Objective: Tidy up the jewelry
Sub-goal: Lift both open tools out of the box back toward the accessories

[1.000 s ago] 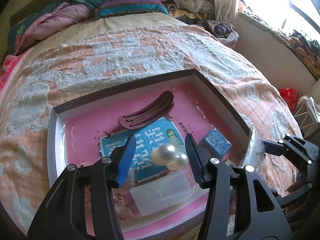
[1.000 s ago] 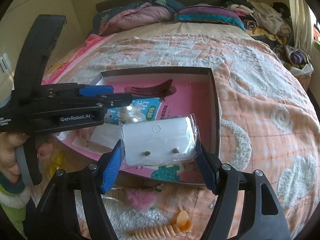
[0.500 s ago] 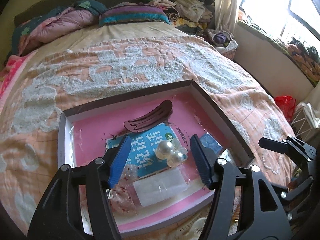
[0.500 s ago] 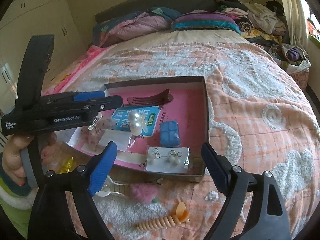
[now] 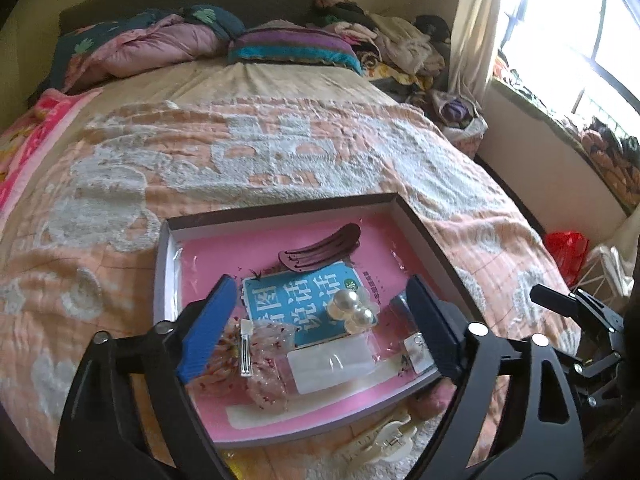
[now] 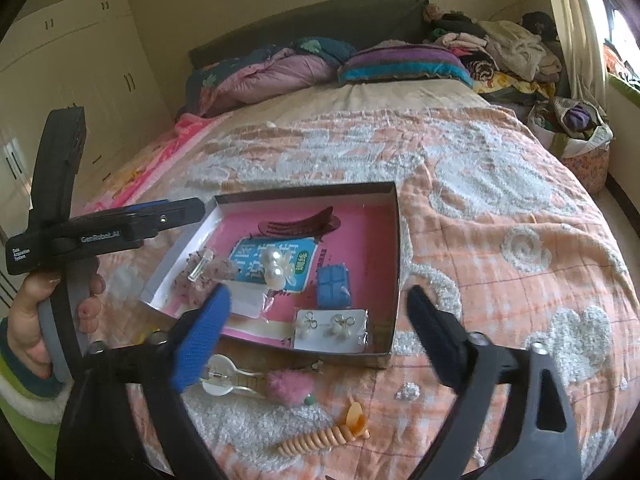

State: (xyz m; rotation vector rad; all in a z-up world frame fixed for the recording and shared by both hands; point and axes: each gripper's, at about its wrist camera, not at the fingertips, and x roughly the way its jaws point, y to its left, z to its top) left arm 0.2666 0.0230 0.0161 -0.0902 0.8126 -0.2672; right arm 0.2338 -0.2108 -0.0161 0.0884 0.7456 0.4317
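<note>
white hair clip (image 5: pixel 380 446) partly behind claw arm, earring card (image 5: pixel 416 354) half hidden

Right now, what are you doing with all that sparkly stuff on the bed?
A person is sorting jewelry into a shallow pink-lined box on the bed. Both tongs, left and right, are opening and hold nothing. The pearl clip and the earring card lie in the box. A white claw clip and an orange spiral clip wait outside.
</note>
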